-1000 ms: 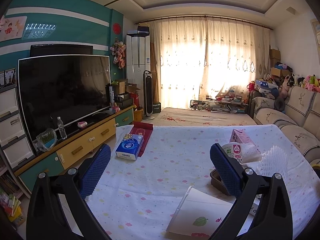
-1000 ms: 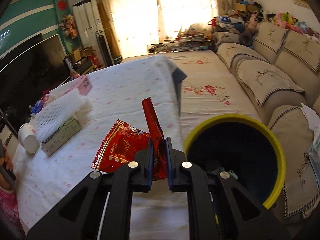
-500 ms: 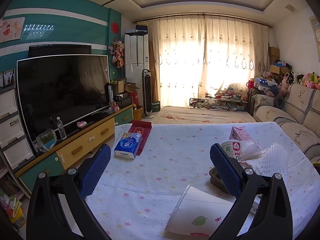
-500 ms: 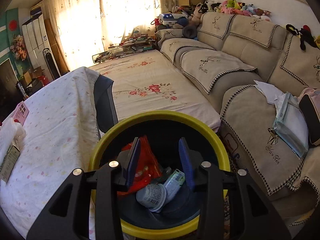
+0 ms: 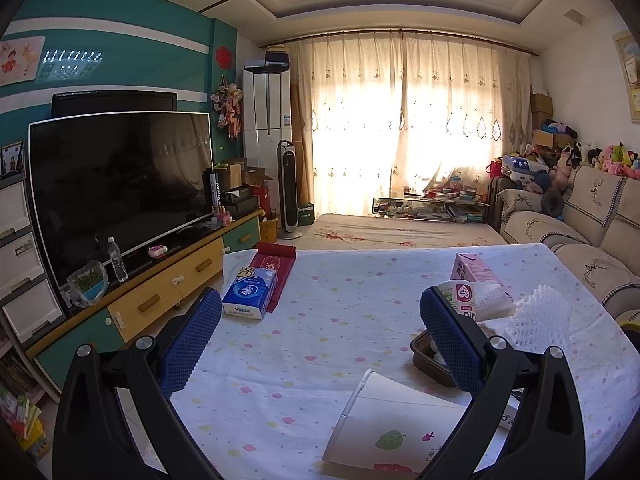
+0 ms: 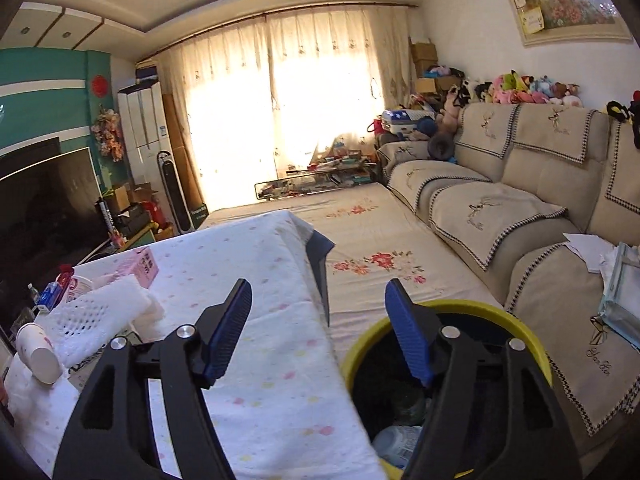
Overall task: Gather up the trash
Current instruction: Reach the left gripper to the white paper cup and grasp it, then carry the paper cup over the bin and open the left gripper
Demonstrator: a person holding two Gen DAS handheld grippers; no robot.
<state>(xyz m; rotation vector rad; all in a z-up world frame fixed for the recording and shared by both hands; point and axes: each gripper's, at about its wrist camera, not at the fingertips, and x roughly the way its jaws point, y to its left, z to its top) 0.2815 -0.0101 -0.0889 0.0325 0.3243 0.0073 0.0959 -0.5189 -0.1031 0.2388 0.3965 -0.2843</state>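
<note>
I see the yellow-rimmed bin (image 6: 460, 308) at about 5 o'clock in the right wrist view, just beside the edge of the surface (image 6: 248, 264), with a plastic bottle (image 6: 396, 444) lying inside it. My right gripper (image 6: 318, 328) sits above the bin's near rim with its fingers (image 6: 230, 328) spread wide, holding nothing. On the cloth-covered surface at 9 o'clock lie a white foam net (image 6: 100, 312), a paper cup (image 6: 38, 350) on its side touching the net, and a pink carton (image 6: 142, 266) past them.

My left gripper (image 5: 320, 336) hangs over the same surface, fingers (image 5: 192, 340) wide apart and empty. Near its right finger at 3 o'clock sit a dark tray (image 5: 428, 356), a yogurt cup (image 5: 460, 296) and the foam net. A white booklet (image 5: 392, 428) with a leaf print lies at 6 o'clock. At 10 o'clock a blue tissue pack (image 5: 250, 292) rests on a red packet (image 5: 276, 264). Beyond, the television (image 5: 116, 184) stands at 9 o'clock and the sofa (image 5: 592, 232) at 3 o'clock
</note>
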